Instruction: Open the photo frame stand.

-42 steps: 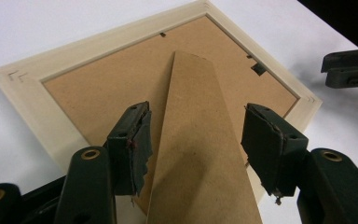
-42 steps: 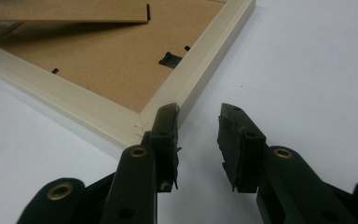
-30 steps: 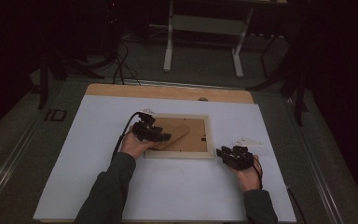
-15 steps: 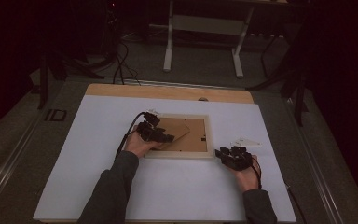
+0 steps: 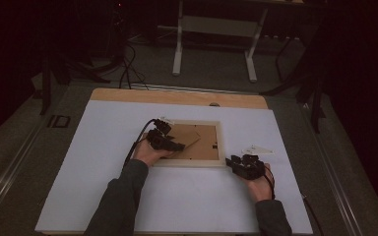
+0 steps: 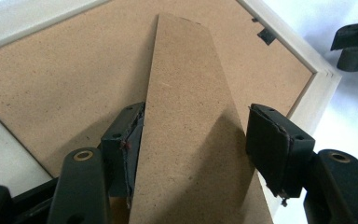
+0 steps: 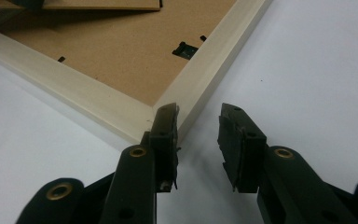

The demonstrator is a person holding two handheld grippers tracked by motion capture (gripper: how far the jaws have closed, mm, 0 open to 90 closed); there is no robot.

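Face down near the middle of the white table cover (image 5: 128, 196) lies a picture frame (image 5: 192, 162), so its brown backing board (image 6: 65, 79) is on top and easy to reach. A long cardboard stand (image 6: 191, 121) is fixed on this board and lifts up from it at a slant. The left gripper (image 6: 196, 140) is placed around this stand: one jaw touches its left edge, while the other jaw stands a little apart from the right edge, so the jaws are not yet clenched on it. I judge that the person wants to take the stand and fold it out or press it flat.

The right gripper (image 7: 198, 130) waits just beside the near right corner of the frame, on the cover, and its jaws are released with nothing between them. Probably it is placed there to keep the frame from sliding. Small black clips (image 7: 186, 49) sit along the inner edge of the frame and hold the board in.
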